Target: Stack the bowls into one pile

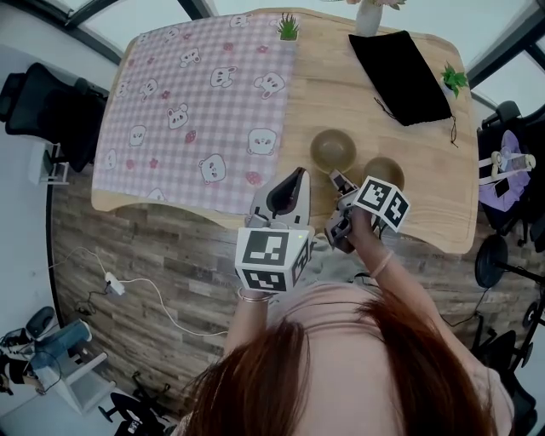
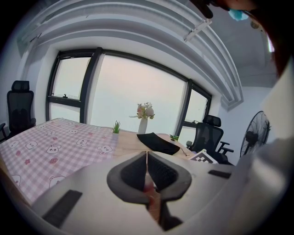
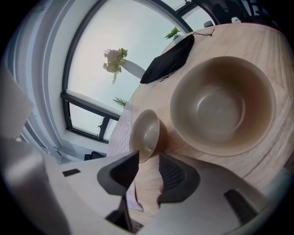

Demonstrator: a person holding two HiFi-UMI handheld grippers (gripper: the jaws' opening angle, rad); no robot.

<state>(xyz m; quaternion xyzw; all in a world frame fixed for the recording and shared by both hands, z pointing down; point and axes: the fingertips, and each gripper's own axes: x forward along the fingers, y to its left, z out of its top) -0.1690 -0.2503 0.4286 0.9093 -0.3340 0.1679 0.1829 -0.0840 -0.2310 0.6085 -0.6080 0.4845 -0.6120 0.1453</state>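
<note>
Two tan bowls stand empty and side by side on the bare wood at the near right of the table: one [image 1: 332, 151] to the left, the other [image 1: 385, 173] to its right and nearer. My right gripper [image 1: 341, 183] hovers just short of the left bowl's near rim and points at it. In the right gripper view its jaws [image 3: 148, 176] are open, with that bowl [image 3: 144, 134] just beyond the tips and the other bowl [image 3: 223, 105] large at the right. My left gripper [image 1: 298, 174] hangs over the table's near edge, left of the bowls. Its pads [image 2: 147, 170] are shut on nothing.
A pink checked cloth with bears [image 1: 200, 111] covers the table's left half. At the far right lie a black pouch [image 1: 400, 77], a white vase [image 1: 368, 17] and two small green plants [image 1: 289, 27] [image 1: 452, 79]. Office chairs stand around the table [image 1: 426, 230].
</note>
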